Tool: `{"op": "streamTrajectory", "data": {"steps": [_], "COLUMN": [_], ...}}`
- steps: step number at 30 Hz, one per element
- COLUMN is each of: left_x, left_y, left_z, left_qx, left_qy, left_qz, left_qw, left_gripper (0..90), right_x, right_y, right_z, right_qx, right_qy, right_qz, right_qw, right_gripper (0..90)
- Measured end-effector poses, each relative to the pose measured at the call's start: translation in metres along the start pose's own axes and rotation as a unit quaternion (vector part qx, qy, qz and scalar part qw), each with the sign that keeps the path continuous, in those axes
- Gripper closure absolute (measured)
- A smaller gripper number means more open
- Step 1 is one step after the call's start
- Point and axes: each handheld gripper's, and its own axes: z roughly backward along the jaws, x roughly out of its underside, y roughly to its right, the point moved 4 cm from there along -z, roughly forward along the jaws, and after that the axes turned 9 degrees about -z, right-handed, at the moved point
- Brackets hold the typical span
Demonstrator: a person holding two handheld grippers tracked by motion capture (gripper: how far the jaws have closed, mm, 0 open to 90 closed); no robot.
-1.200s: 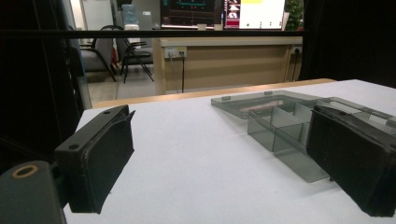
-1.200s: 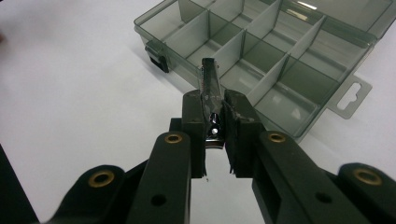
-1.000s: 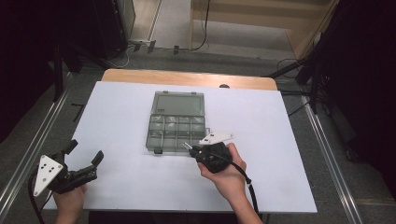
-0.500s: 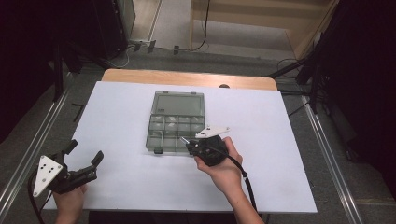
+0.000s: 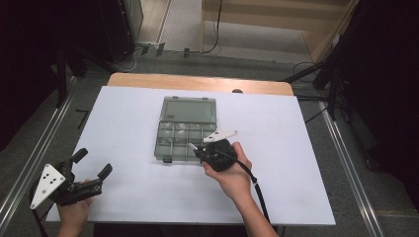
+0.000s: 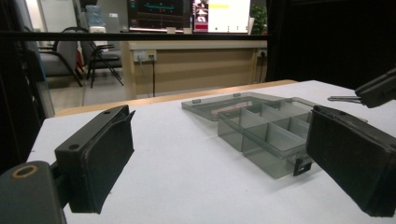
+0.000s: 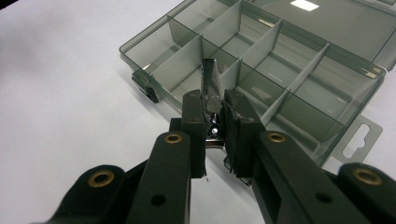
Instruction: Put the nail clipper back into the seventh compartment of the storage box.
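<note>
A smoky clear compartment box (image 5: 175, 138) lies open at the table's middle, its lid (image 5: 189, 109) flat behind it and its cells bare. My right gripper (image 5: 196, 149) hovers at the box's front right corner, shut on a small shiny metal piece (image 7: 208, 84) that sticks up between the pads over the front cells (image 7: 184, 32). The metal tip (image 5: 190, 145) points left. My left gripper (image 5: 94, 162) rests near the table's front left corner, open and holding nothing. From the left gripper view the box (image 6: 261, 126) lies ahead between the wide jaws, with the right gripper (image 6: 378, 91) beyond.
The white table top (image 5: 123, 118) has bare room left, right and in front of the box. A wooden strip (image 5: 197, 83) runs along the far edge. Metal rails (image 5: 34, 153) flank the table, and dark stands and cables stand beyond.
My right gripper has slid left and a little forward with the metal piece, from beside the box to over its front right corner. The left gripper has stayed put.
</note>
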Motion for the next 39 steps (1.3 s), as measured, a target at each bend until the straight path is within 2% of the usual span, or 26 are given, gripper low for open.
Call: {"op": "streamTrajectory", "data": {"steps": [6, 16, 30, 35, 36, 37, 38, 39], "left_x": [0.0, 0.0, 0.0, 0.0, 0.0, 0.0, 0.0, 0.0], "left_y": [0.002, 0.003, 0.003, 0.003, 0.003, 0.003, 0.003, 0.003], "left_z": [0.0, -0.001, -0.001, -0.001, -0.001, -0.001, -0.001, -0.001], "left_qx": [0.013, 0.022, 0.023, 0.022, 0.022, 0.022, 0.022, 0.022], "left_qy": [0.001, -0.001, -0.004, -0.005, -0.005, -0.005, -0.005, -0.005], "left_qz": [-0.006, -0.01, -0.012, -0.013, -0.013, -0.013, -0.013, -0.013], "left_qw": [0.9999, 0.9997, 0.9997, 0.9997, 0.9997, 0.9997, 0.9997, 0.9997], "left_gripper": [7.3, 7.2, 7.2, 7.2, 7.2, 7.2, 7.2, 7.2], "right_x": [-0.001, -0.003, -0.004, -0.004, -0.006, -0.006, -0.008, -0.009], "right_y": [0.003, 0.006, 0.012, 0.013, 0.013, 0.013, 0.013, 0.013], "right_z": [-0.005, -0.017, -0.03, -0.031, -0.03, -0.03, -0.028, -0.027], "right_qx": [0.006, 0.014, 0.028, 0.023, 0.012, 0.012, -0.009, -0.009], "right_qy": [-0.001, -0.005, -0.01, -0.003, 0.013, 0.013, 0.023, 0.032], "right_qz": [-0.005, -0.013, -0.023, -0.026, -0.031, -0.031, -0.04, -0.04], "right_qw": [1.0, 0.9998, 0.9993, 0.9994, 0.9994, 0.9994, 0.9989, 0.9987], "right_gripper": [81.3, 81.2, 81.1, 80.7, 65.2, 65.2, 45.0, 35.3]}}
